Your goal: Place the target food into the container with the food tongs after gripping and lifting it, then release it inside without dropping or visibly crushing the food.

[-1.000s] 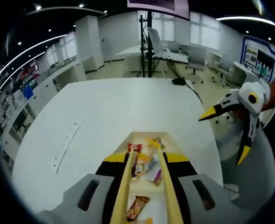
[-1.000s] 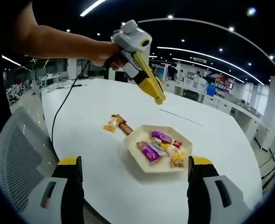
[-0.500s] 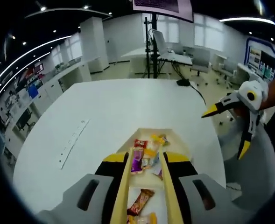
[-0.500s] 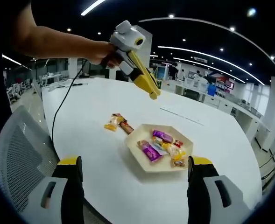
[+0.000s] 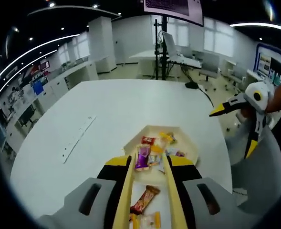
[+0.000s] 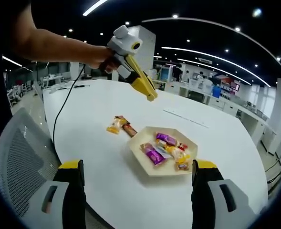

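A cream hexagonal tray (image 6: 145,136) on the white table holds several wrapped snacks, among them a purple packet (image 6: 153,154). A brown bar (image 6: 128,129) and a yellow packet (image 6: 114,126) lie on the table beside it. My left gripper (image 6: 150,95), held by a hand, hangs above and to the left of the tray, shut on yellow food tongs. In the left gripper view the tongs (image 5: 148,160) run forward with their arms slightly apart and nothing between them, over the brown bar (image 5: 146,199) and toward the tray (image 5: 185,138). My right gripper (image 6: 138,169) stands wide open, and it shows at the right (image 5: 235,129).
A grey mesh chair (image 6: 21,157) stands at the table's near edge. A black cable (image 6: 64,109) trails across the table's left side. A pale strip (image 5: 78,138) lies on the tabletop. Desks and monitors fill the room behind.
The left gripper with the tongs has drawn back and up, away from the tray toward the loose snacks. The right gripper has stayed put, open.
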